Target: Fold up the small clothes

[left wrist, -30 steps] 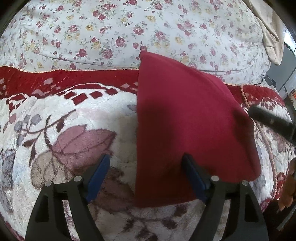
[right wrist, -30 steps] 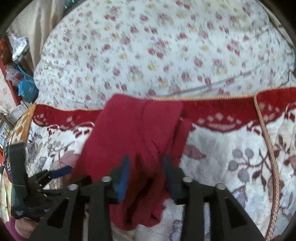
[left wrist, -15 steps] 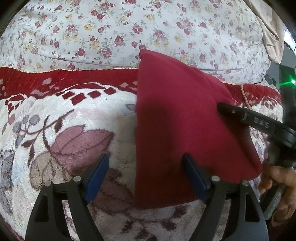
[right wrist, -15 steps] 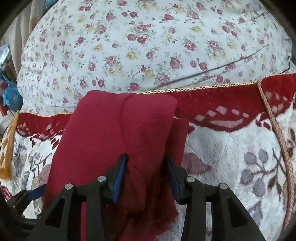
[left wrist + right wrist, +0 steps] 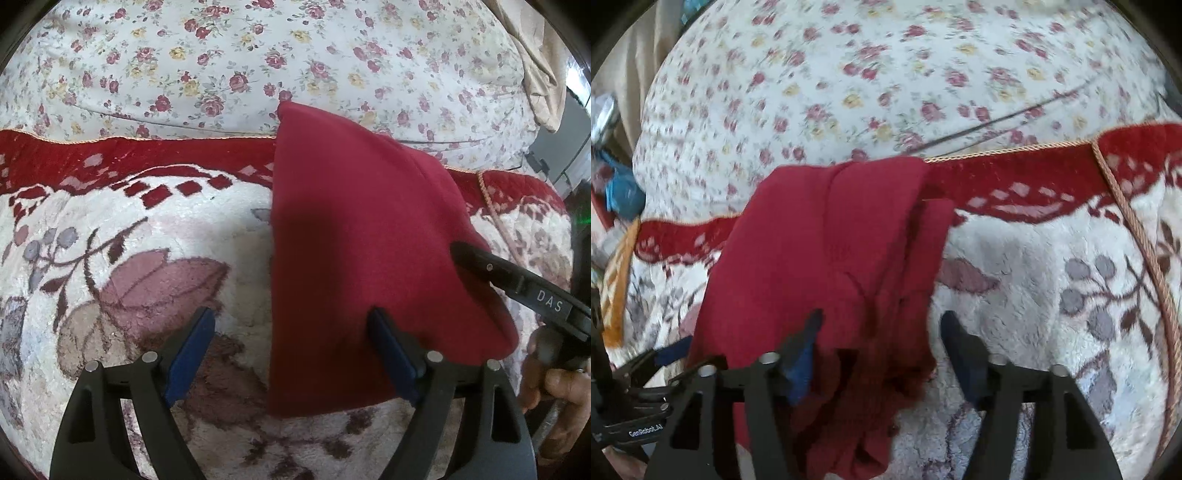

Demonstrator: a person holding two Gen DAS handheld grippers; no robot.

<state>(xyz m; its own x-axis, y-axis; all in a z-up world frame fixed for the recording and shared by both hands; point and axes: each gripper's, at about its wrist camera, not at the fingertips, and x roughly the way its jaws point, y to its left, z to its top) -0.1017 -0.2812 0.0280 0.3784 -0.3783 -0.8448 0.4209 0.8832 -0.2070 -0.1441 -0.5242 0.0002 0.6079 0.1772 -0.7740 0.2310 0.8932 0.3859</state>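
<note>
The left gripper (image 5: 291,354) is low at 6 o'clock in its own view, jaws spread wide, blue pads (image 5: 190,354) well apart. The right gripper (image 5: 881,347) also stands parted, though motion blur softens its view. From the left view its finger reaches in from 3 o'clock, and the right hand (image 5: 554,384) grips its handle at 4 o'clock.

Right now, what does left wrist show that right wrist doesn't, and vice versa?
Left wrist only: the person's hand on the right gripper's handle, and a green light at the far right edge.

Right wrist only: the garment's bunched layers under the open right gripper, and blue clutter beyond the bed.

Both: the red garment on the leaf-patterned blanket, the floral quilt behind, and the left gripper open.
</note>
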